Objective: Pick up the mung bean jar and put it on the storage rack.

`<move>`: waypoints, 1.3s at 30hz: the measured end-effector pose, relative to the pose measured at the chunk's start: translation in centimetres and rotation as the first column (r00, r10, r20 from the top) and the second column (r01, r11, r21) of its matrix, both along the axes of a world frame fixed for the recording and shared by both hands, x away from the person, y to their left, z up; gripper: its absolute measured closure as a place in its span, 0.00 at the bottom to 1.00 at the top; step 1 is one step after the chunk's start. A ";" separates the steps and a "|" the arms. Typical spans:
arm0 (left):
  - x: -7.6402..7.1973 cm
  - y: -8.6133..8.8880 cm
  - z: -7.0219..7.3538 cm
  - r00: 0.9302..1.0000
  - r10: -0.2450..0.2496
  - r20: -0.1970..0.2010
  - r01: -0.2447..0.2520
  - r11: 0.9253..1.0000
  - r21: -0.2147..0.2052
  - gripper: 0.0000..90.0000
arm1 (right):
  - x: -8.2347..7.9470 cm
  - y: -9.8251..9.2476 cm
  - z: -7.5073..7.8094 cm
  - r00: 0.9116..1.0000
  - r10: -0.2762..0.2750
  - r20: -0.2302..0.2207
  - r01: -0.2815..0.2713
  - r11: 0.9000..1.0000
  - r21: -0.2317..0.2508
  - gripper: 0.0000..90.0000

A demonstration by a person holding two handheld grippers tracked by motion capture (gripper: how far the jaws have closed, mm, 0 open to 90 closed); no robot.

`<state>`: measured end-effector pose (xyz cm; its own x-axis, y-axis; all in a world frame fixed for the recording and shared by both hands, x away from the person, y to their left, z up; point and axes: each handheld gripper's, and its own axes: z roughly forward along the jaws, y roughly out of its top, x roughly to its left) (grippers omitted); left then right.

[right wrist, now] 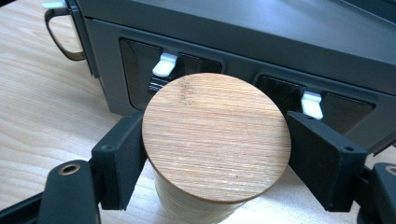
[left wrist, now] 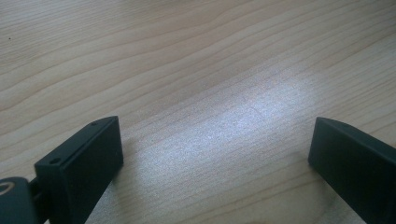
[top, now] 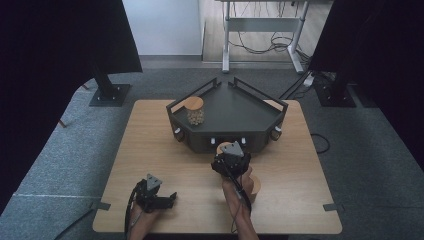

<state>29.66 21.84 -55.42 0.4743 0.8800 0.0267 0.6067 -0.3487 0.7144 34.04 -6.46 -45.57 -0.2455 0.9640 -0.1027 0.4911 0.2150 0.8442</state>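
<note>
A jar with a round wooden lid [right wrist: 215,135] stands on the table just in front of the dark angular tray [right wrist: 261,42]. My right gripper [right wrist: 215,151] is shut on it, one black jaw pressed to each side under the lid. From above, the right gripper [top: 229,154] sits at the tray's [top: 235,107] front wall. A second lidded jar [top: 195,111] with pale contents stands on the tray's left part. My left gripper [top: 171,199] rests low at the near left, and the left gripper [left wrist: 215,154] is open over bare wood.
A third wooden-lidded jar [top: 255,185] stands beside the right forearm. The tray front carries white latches [right wrist: 164,64] and a handle [right wrist: 60,32] at its left end. Wooden table [top: 150,150] on grey carpet; black stand bases [top: 110,94] flank it.
</note>
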 end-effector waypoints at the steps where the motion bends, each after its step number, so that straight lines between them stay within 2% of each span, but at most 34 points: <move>1: 0.0 0.0 0.0 1.000 0.000 0.000 0.000 1.000 0.000 0.03 | 0.0 -0.2 0.1 1.000 0.006 -0.004 -0.006 1.000 0.006 0.26; 13: 0.0 0.0 0.0 1.000 0.001 0.000 -0.001 1.000 0.000 0.03 | 0.3 -1.9 0.8 0.996 0.091 -0.018 -0.090 0.995 0.045 0.26; 19: 0.0 0.0 0.0 1.000 0.001 -0.001 -0.001 1.000 0.000 0.03 | 0.6 -2.6 1.6 0.990 0.143 -0.016 -0.142 0.987 0.071 0.26; 23: 0.0 0.0 0.0 1.000 0.001 -0.001 -0.001 1.000 0.000 0.03 | 0.8 -2.8 2.1 0.987 0.159 -0.013 -0.158 0.985 0.075 0.26; 31: 0.0 0.0 0.0 1.000 0.002 0.000 -0.002 1.000 0.000 0.03 | 1.6 -3.5 3.7 0.975 0.223 -0.008 -0.222 0.972 0.083 0.26; 36: 0.0 0.0 0.0 1.000 0.002 0.000 -0.002 1.000 0.000 0.03 | 2.1 -3.6 4.4 0.965 0.260 -0.014 -0.259 0.963 0.071 0.26; 39: 0.0 0.0 0.0 1.000 0.002 0.000 -0.002 1.000 0.000 0.03 | 2.4 -3.7 4.8 0.963 0.268 -0.016 -0.267 0.962 0.058 0.26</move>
